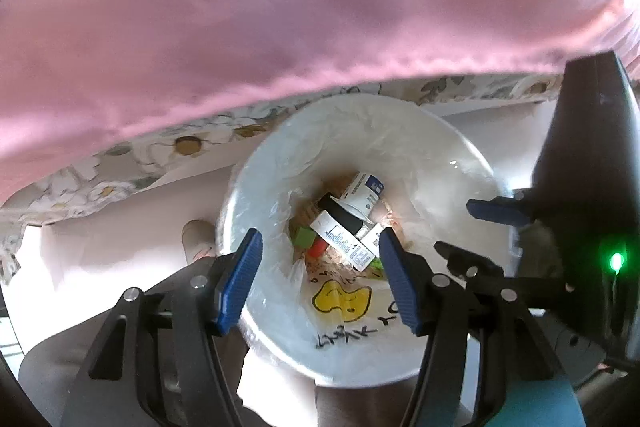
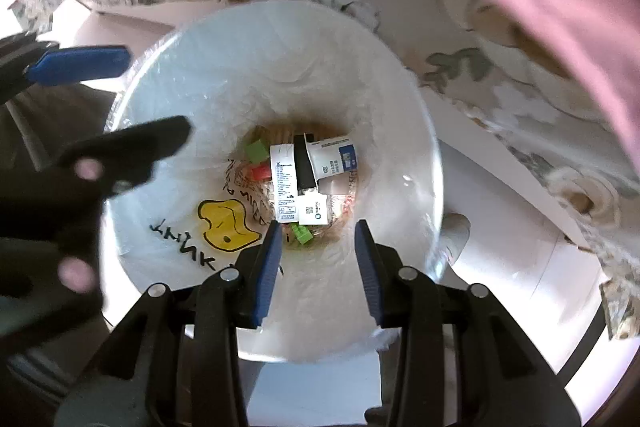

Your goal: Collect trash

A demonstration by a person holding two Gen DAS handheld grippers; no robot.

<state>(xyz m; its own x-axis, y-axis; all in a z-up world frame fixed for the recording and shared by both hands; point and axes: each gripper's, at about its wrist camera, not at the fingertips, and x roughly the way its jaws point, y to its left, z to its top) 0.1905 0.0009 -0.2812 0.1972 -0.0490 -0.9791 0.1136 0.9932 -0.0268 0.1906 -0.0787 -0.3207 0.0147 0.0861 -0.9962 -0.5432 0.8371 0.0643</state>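
both grippers point straight down over the mouth of a white trash bin (image 1: 460,155) lined with a clear plastic bag (image 2: 248,99). the left gripper (image 1: 320,279) hangs with its blue pads spread wide and nothing between them; the right gripper (image 2: 316,259) hangs likewise, parted and empty. the trash (image 2: 304,179), a white cup, paper labels, and green and red bits, lies at the bottom. a pink bedsheet (image 1: 280,7) hangs beside the bin.
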